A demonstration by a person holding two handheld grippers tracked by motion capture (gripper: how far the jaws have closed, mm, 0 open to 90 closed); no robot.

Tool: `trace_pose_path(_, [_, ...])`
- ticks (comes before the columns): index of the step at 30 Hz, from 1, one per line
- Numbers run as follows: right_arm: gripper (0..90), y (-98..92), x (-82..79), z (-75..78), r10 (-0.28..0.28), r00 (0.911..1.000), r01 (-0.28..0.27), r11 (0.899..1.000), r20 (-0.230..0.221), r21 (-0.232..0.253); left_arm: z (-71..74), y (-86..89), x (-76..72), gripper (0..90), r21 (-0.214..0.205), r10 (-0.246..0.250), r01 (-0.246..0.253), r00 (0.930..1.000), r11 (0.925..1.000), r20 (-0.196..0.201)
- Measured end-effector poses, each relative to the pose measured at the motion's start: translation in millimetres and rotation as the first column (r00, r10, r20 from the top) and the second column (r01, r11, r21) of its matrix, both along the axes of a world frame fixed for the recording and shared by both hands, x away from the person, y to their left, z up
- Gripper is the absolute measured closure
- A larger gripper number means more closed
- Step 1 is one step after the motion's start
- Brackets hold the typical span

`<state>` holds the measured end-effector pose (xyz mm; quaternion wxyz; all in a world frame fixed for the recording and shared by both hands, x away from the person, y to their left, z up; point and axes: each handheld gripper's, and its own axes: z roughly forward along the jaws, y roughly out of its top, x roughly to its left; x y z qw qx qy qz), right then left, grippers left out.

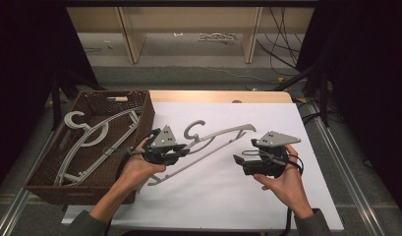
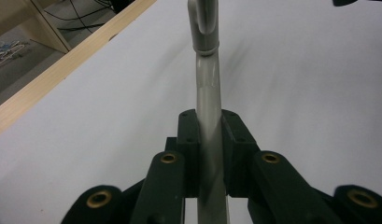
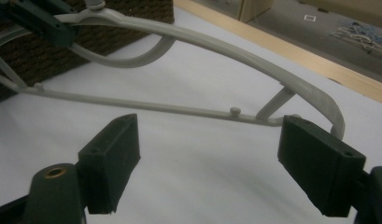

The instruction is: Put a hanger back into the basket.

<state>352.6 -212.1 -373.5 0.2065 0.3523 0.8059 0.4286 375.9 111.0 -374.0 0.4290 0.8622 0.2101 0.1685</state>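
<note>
High view shows left tool clamping the hanger, right tool open beside it; unsupported, the hanger's far end may swing or snag.

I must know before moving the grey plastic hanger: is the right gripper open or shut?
Open. The right gripper has its black jaws wide apart with nothing between them; the grey plastic hanger lies beyond them.

Bare white desk lies open in front of me and to the right of my right hand-held gripper. To my left, the brown wicker basket walls off that side. The grey hanger stretches across the middle, barring passage between my hands.
</note>
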Motion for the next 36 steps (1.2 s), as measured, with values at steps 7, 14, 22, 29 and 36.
trace_pose_path(7, [18.6, -2.9, -6.9, -10.8, -0.009, 0.999, 0.006, 0.997, 0.043, 0.073, 20.6, 2.5, -7.0, 79.7, -0.031, -0.016, 0.016, 0.9998, 0.9994, 0.012])
trace_pose_path(14, [18.1, -2.2, -18.4, -17.5, -0.003, 0.9971, -0.005, 0.995, 0.076, 0.103, 44.1, 8.6, -12.8, 79.7, -0.074, -0.002, 0.002, 1.0, 0.9973, 0.004])
trace_pose_path(22, [17.5, 0.6, -28.8, -33.2, -0.003, 0.9941, -0.013, 0.989, 0.108, 0.148, 58.1, 22.9, -15.1, 79.7, -0.132, 0.006, -0.011, 0.9992, 0.9912, -0.04])
trace_pose_path(29, [17.6, 6.0, -35.5, -39.9, 0.04, 0.9959, -0.05, 0.99, 0.08, 0.128, 79.3, 52.8, -14.2, 79.7, -0.158, 0.055, -0.06, 0.9978, 0.9856, -0.036])
trace_pose_path(36, [17.5, 4.9, -37.5, -40.8, 0.035, 0.996, -0.046, 0.989, 0.082, 0.141, 89.9, 85.4, -6.8, 79.7, -0.158, 0.137, -0.139, 0.9902, 0.9776, -0.023])
